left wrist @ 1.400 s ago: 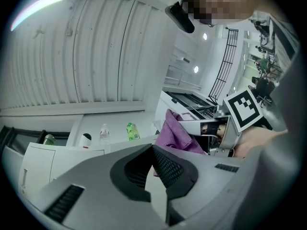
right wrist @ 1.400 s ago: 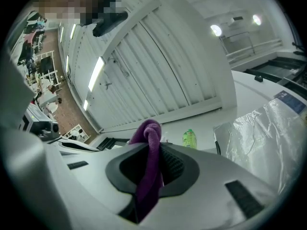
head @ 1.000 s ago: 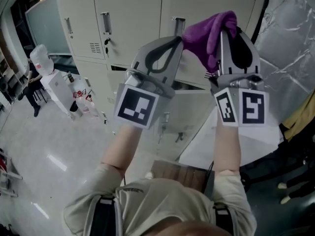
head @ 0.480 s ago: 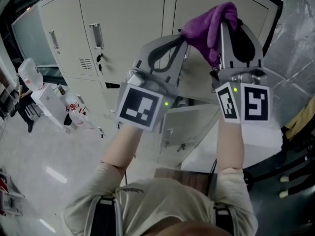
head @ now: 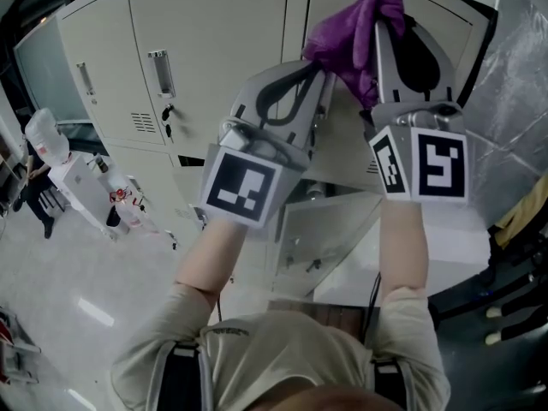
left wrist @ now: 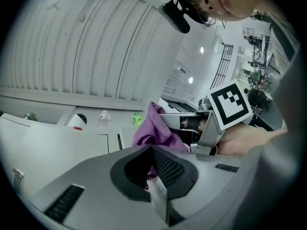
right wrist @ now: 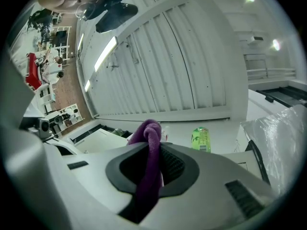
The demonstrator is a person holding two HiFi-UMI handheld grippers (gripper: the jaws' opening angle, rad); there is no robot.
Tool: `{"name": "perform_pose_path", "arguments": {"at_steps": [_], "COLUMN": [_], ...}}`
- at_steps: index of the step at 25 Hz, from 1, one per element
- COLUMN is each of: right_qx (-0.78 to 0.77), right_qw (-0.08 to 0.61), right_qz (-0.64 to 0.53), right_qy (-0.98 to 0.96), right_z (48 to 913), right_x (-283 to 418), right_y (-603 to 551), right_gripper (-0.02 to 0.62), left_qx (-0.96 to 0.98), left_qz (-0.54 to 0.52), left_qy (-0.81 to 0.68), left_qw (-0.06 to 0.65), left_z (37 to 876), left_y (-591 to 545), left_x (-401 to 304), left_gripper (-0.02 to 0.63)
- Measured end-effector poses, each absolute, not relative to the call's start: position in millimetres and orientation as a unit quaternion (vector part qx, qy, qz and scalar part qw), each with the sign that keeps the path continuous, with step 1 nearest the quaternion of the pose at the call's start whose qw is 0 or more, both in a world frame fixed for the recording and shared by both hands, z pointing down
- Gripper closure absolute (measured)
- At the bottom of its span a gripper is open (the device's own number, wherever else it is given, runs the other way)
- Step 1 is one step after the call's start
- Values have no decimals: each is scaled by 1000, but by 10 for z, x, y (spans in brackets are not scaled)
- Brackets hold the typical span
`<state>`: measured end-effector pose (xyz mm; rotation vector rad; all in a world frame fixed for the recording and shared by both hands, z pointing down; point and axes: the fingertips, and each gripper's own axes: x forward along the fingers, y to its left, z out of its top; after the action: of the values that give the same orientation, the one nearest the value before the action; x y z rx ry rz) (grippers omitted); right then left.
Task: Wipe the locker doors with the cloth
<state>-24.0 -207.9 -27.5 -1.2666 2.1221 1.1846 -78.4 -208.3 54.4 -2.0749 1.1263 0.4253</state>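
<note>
A purple cloth (head: 353, 32) is bunched against the upper beige locker door (head: 223, 50). My right gripper (head: 390, 22) is shut on it, and the cloth (right wrist: 149, 162) runs down between its jaws. My left gripper (head: 318, 68) is raised beside it. Its jaws are shut, with the tips right at the cloth's lower left edge. In the left gripper view the cloth (left wrist: 154, 128) hangs just past the shut left gripper (left wrist: 152, 150), and the right gripper's marker cube (left wrist: 230, 104) shows beyond it. I see nothing held in the left jaws.
A locker handle (head: 158, 71) and keyhole sit left of my hands. A lower locker door (head: 338, 221) stands ajar beneath them. Crinkled silver sheeting (head: 514, 101) fills the right side. A water dispenser (head: 51, 148) stands on the floor at left. A green bottle (right wrist: 201, 139) rests on the locker top.
Both grippers and the cloth have moved slightly up and left along the upper locker door. The right grip on the cloth is unchanged.
</note>
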Motion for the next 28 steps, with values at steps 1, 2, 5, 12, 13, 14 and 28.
{"name": "perform_pose_path", "arguments": {"at_steps": [1, 2, 5, 12, 13, 14, 28], "right_qx": [-451, -449, -445, -452, -453, -454, -508], "right_qw": [197, 194, 185, 160, 157, 156, 134], "right_qz": [424, 424, 428, 441, 441, 440, 423], "right_qy": [760, 762, 765, 759, 759, 759, 738], "right_z": [-293, -310, -347, -375, -374, -372, -354], "right_x": [-256, -277, -345, -417, -410, -399, 333], "right_y": [-2113, -2148, -2228, -2367, -2388, -2410, -2647], "right_gripper": [548, 548, 548, 549, 549, 549, 549], "left_qx": [-805, -804, -800, -793, -793, -793, -817], "left_qz": [164, 163, 164, 159, 158, 158, 165], "left_qy": [439, 441, 446, 451, 452, 453, 412], "left_qw": [363, 364, 366, 376, 376, 375, 369], "left_z": [533, 523, 484, 444, 442, 440, 450], "left_y": [-2106, -2124, -2153, -2180, -2191, -2203, -2335], "left_x": [-788, -792, -799, -741, -732, -721, -116], "left_gripper": [606, 606, 606, 606, 606, 606, 606]}}
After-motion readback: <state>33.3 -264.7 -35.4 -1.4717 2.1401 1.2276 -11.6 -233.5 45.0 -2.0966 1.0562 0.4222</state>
